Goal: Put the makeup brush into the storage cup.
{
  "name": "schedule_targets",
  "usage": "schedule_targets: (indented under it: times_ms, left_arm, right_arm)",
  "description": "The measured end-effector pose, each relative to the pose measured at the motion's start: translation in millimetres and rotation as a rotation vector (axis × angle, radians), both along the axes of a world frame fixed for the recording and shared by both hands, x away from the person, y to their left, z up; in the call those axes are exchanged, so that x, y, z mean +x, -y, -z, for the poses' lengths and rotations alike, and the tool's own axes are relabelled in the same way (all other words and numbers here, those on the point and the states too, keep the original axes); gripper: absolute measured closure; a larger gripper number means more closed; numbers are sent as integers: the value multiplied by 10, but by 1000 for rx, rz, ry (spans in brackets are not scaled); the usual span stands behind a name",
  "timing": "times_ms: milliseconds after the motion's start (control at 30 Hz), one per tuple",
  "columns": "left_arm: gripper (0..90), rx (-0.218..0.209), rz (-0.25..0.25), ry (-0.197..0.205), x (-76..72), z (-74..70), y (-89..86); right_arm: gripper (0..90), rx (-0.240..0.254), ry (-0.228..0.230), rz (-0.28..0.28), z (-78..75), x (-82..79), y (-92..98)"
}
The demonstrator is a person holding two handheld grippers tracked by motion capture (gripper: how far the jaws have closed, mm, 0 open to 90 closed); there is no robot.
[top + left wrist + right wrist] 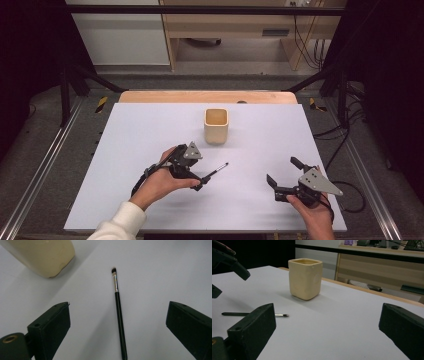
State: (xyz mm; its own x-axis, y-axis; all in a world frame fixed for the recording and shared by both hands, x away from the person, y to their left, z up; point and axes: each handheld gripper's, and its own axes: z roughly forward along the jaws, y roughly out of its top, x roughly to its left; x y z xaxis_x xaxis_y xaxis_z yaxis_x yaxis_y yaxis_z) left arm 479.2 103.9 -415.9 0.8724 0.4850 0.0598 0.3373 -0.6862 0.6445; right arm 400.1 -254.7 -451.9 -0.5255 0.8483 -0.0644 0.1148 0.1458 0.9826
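A thin black makeup brush with a silver ferrule lies flat on the white table top, bristles pointing to the far right. My left gripper stands open over its handle end. In the left gripper view the brush runs up between the wide-apart jaws without touching either. A cream square cup stands upright beyond it, at the table's middle back. My right gripper is open and holds nothing at the front right, facing the cup and the brush.
The white top ends on a wooden strip at the far side. Black frame bars and cables surround the table. In the right gripper view the left gripper shows at the upper left.
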Motion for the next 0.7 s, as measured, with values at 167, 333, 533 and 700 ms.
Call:
schedule_targets:
  times_ms: [167,333,533,700]
  left_arm:
    - [58,18,1,-11,34,40,47]
    - [59,40,11,-31,48,80,96]
    - [66,69,26,-47,62,132,165]
    - [73,80,29,-54,82,162,205]
  right_arm:
    - [16,-3,-1,1,4,0,9]
    - [16,-6,-3,-1,8,7,-2]
    - [17,-1,-5,2,5,5,0]
    - [18,-2,-11,4,12,10,-2]
